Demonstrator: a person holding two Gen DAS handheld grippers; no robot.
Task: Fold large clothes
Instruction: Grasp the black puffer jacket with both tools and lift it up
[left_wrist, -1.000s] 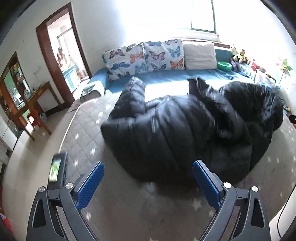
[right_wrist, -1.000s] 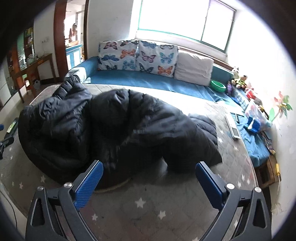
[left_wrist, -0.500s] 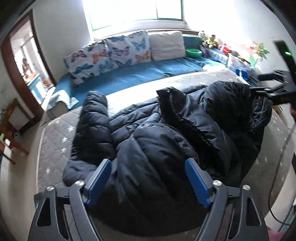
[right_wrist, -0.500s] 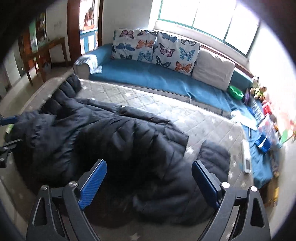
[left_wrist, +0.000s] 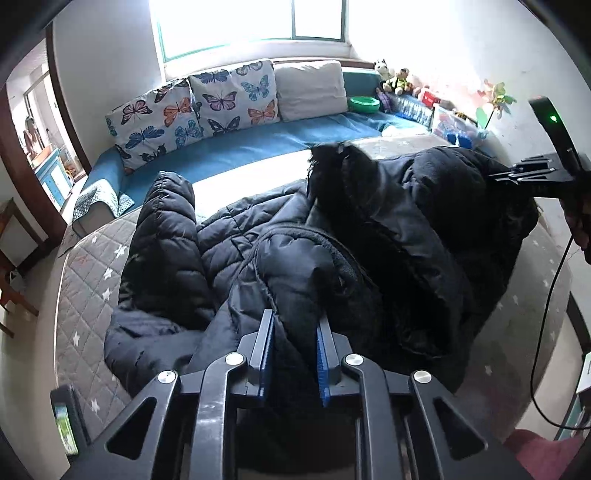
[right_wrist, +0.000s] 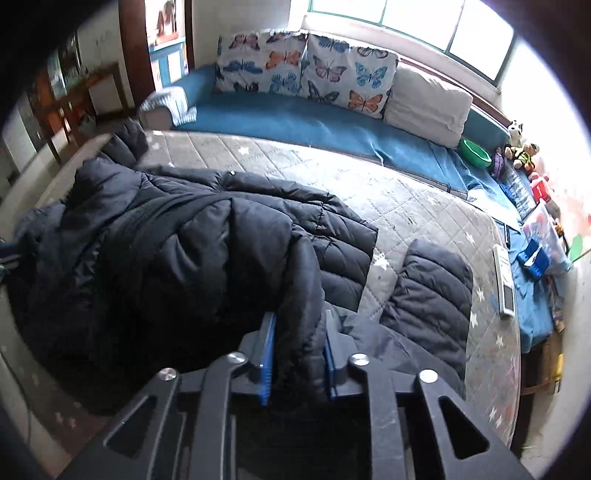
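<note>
A large black puffer jacket lies crumpled on a grey quilted mattress with white stars. My left gripper is shut on a thick fold of the jacket's near edge. My right gripper is shut on another fold of the same jacket at its near edge. One sleeve lies out to the right in the right wrist view. The right gripper's body also shows at the far right of the left wrist view.
A blue sofa with butterfly pillows runs along the far side under a window. Toys and a green bowl sit at its right end. A remote lies at the mattress's right edge. A doorway stands at left.
Both grippers came down from above the jacket, open, and closed on folds of its near edge. The jacket now bunches up between each pair of fingers.
</note>
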